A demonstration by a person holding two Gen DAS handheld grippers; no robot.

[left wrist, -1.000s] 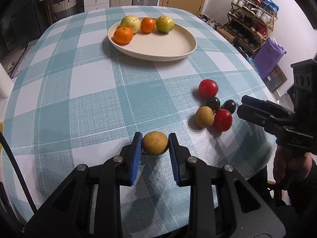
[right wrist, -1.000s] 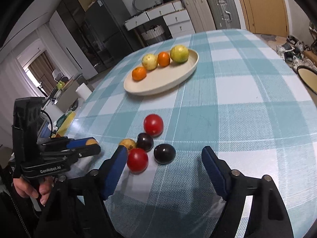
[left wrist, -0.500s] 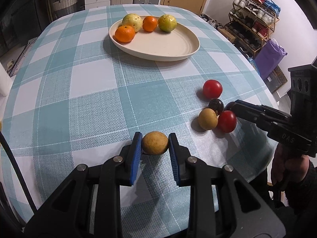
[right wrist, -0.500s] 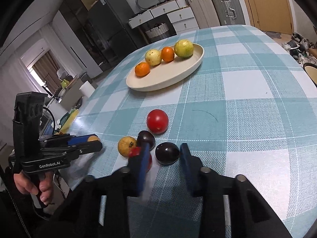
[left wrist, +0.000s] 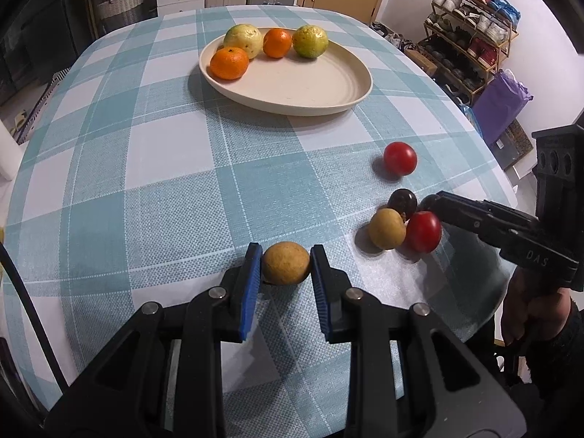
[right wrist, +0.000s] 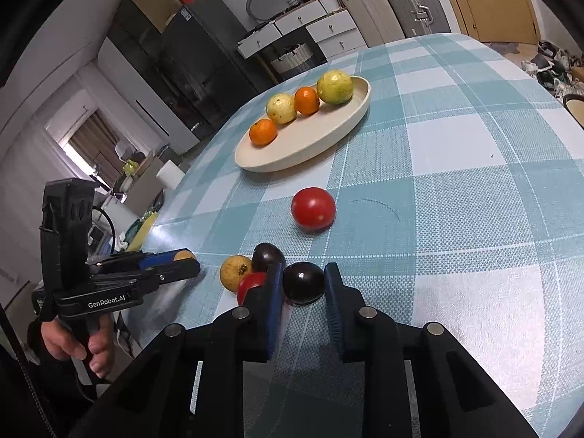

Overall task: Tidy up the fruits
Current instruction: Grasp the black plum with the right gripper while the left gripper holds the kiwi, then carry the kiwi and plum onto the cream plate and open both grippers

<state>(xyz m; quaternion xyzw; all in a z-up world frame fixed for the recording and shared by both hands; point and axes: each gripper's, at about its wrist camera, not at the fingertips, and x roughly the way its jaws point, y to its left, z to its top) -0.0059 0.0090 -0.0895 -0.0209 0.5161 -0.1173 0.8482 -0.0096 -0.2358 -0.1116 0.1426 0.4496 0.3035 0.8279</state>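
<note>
My left gripper (left wrist: 285, 264) is shut on a tan round fruit (left wrist: 285, 262), held low over the checked table; it also shows in the right wrist view (right wrist: 171, 261). My right gripper (right wrist: 303, 284) is shut on a dark purple fruit (right wrist: 303, 283) on the cloth. Beside it lie a red tomato (right wrist: 250, 284), a tan fruit (right wrist: 235, 272) and another dark fruit (right wrist: 267, 255). A second red tomato (right wrist: 313, 208) lies farther off. The cream plate (left wrist: 314, 87) holds two oranges (left wrist: 229, 62) and two yellow-green fruits (left wrist: 310, 41).
The table's right edge (left wrist: 489, 168) is close to the fruit cluster. A shoe rack (left wrist: 471, 47) and a purple bag (left wrist: 500, 106) stand beyond it. Drawers and suitcases (right wrist: 383, 11) stand behind the table.
My right gripper moved in and closed from wide open onto the dark purple fruit. My left gripper kept its hold and drifted a little toward the plate.
</note>
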